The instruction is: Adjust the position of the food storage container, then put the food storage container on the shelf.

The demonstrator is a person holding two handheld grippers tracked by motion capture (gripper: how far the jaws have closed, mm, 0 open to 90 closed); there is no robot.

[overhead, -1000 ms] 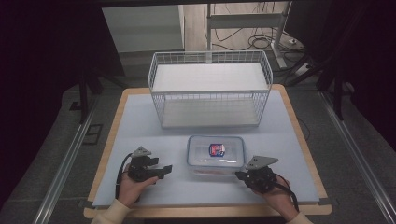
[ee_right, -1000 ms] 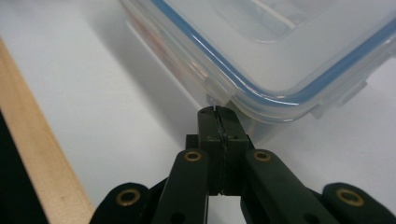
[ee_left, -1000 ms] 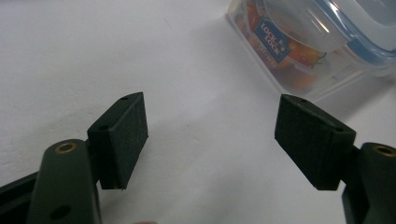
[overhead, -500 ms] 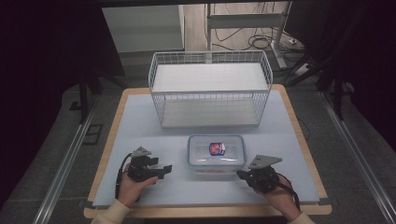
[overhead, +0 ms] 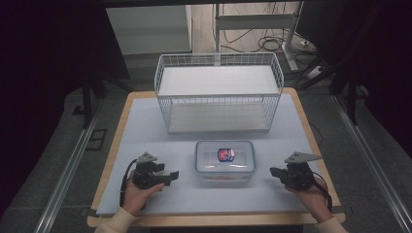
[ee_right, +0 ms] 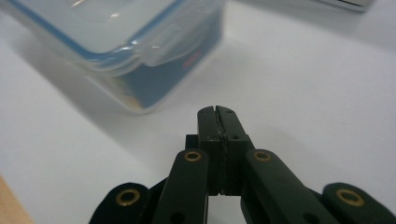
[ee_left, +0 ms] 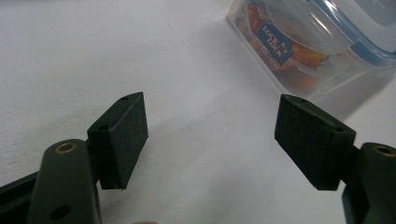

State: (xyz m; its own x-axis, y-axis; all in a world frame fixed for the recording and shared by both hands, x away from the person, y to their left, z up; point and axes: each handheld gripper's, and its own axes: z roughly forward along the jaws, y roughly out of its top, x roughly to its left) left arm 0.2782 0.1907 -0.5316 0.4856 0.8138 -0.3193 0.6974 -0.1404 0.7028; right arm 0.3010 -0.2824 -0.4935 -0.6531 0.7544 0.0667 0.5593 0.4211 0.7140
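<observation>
Now the right hand-held gripper (overhead: pixel 275 171), clenched on nothing, has drawn away from the lidded container (overhead: pixel 225 161) on the worktop (overhead: pixel 145 131). The left hand-held gripper (overhead: pixel 172 175) waits released beside it, so probably no grasp has begun.

The high view looked forward and down over the whole worktop (overhead: pixel 145 126). Each gripper view sat low and close, facing the clear lidded box (overhead: pixel 225 161) from opposite sides; all three shared it.
</observation>
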